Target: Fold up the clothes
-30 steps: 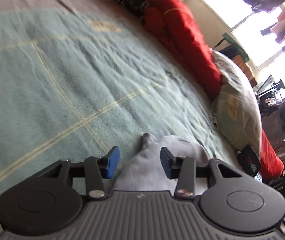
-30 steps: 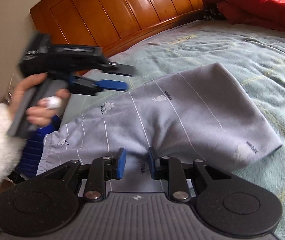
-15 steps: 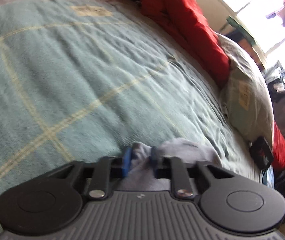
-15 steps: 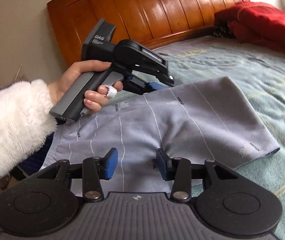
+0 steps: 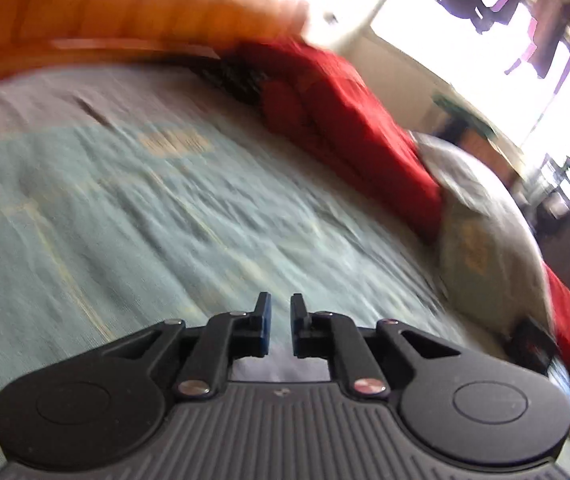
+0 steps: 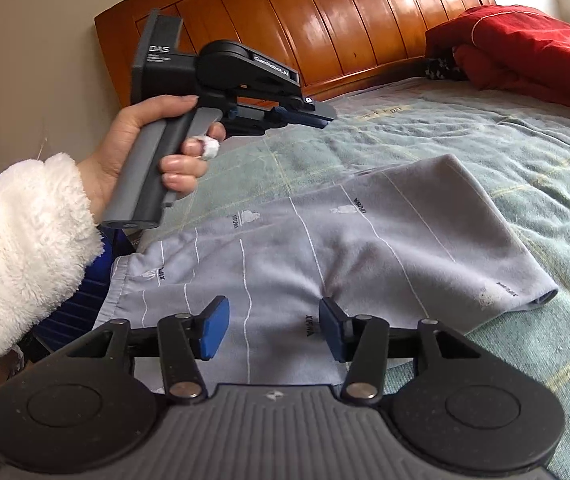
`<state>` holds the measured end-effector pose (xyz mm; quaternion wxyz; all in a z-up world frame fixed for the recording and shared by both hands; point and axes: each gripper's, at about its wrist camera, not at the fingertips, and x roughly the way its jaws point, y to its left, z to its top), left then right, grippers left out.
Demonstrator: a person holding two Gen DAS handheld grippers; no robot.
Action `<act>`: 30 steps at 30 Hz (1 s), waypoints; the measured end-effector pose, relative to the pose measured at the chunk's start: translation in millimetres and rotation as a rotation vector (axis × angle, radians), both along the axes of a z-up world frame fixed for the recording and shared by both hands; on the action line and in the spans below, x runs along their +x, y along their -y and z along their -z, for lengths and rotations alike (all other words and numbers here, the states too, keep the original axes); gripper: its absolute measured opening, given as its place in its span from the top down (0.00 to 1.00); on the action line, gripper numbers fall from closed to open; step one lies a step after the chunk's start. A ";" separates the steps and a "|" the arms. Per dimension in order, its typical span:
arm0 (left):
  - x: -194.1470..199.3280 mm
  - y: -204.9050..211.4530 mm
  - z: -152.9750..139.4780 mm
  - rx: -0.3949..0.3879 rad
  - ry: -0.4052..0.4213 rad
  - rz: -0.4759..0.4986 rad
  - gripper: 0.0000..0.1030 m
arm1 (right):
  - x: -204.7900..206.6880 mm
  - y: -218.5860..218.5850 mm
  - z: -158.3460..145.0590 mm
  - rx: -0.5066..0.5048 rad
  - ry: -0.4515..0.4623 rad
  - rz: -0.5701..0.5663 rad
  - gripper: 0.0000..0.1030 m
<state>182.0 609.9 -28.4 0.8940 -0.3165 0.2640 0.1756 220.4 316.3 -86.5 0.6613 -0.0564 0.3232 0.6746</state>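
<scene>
A grey garment [image 6: 365, 248] with thin white lines and small printed logos lies folded on the green blanket [image 6: 505, 148], its folded end pointing right. My right gripper [image 6: 273, 320] hovers just over its near edge, open, with nothing between the blue pads [image 6: 215, 328]. A hand [image 6: 145, 148] in a fluffy white sleeve [image 6: 17, 248] holds my left gripper [image 6: 325, 116] in the air above the garment's left part, fingers shut and empty. In the blurred left wrist view that gripper [image 5: 278, 308] shows only a narrow slit, and a strip of grey cloth [image 5: 277, 370] lies beneath it.
A wooden headboard [image 6: 325, 20] runs along the back. A red quilt [image 6: 525, 52] is piled at the far right corner, and in the left wrist view the red quilt [image 5: 345, 120] sits next to a grey pillow [image 5: 485, 240]. Blue fabric [image 6: 85, 300] hangs at the bed's left edge.
My left gripper pinched the grey cloth's edge, then let it go and rose off the bed. The right gripper's fingers spread wider over the garment.
</scene>
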 end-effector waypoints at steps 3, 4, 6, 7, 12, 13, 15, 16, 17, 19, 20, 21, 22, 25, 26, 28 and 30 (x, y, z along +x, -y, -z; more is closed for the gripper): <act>5.7 19.0 13.8 -0.086 -0.063 0.155 0.85 | 1.0 1.6 -2.0 0.001 0.001 0.006 0.44; 7.6 25.4 18.4 -0.115 -0.083 0.207 0.81 | 2.7 2.6 -3.3 0.005 -0.004 0.012 0.43; 12.6 37.8 28.5 -0.093 -0.149 0.251 0.75 | 6.1 4.7 -5.8 0.011 -0.013 0.025 0.43; 15.7 41.1 35.9 -0.044 -0.204 0.209 0.82 | 9.9 6.8 -7.6 0.019 -0.025 0.039 0.42; 10.8 35.5 27.8 -0.086 -0.115 0.099 0.78 | 30.2 18.2 -11.2 0.043 -0.081 0.121 0.37; 12.0 38.2 22.0 -0.091 -0.095 0.118 0.65 | 32.5 19.0 -11.0 0.045 -0.088 0.128 0.37; 18.8 47.0 17.0 -0.120 -0.075 0.205 0.60 | 35.6 20.9 -12.8 0.046 -0.077 0.136 0.37; 21.9 51.7 15.3 -0.123 -0.071 0.236 0.60 | 36.7 22.6 -15.0 0.047 -0.058 0.143 0.37; 24.8 57.3 14.9 -0.110 -0.085 0.244 0.59 | 37.8 24.2 -17.2 0.048 -0.040 0.150 0.37; 30.2 61.4 20.5 -0.107 -0.114 0.220 0.60 | 54.1 24.4 -24.8 0.057 -0.037 0.163 0.37; 29.7 60.4 24.7 -0.133 -0.132 0.209 0.60 | 63.5 24.2 -29.0 0.062 -0.040 0.170 0.37; 24.4 59.8 24.9 -0.149 -0.123 0.198 0.62 | 72.9 24.1 -33.1 0.067 -0.042 0.176 0.37; 19.1 59.1 25.0 -0.164 -0.113 0.187 0.62 | 82.4 23.9 -37.3 0.072 -0.044 0.183 0.37; -9.1 53.7 16.1 -0.211 -0.026 0.169 0.59 | 116.2 13.6 -45.9 0.071 -0.083 0.187 0.31; -18.3 50.8 13.6 -0.226 -0.002 0.165 0.59 | 133.6 -0.6 -44.6 0.051 -0.132 0.172 0.24; -33.0 48.0 13.9 -0.237 0.023 0.136 0.56 | 164.3 -31.7 -34.8 0.001 -0.255 0.146 0.21; -42.2 45.2 18.3 -0.253 0.027 0.112 0.56 | 192.4 -64.8 -16.2 -0.067 -0.392 0.136 0.21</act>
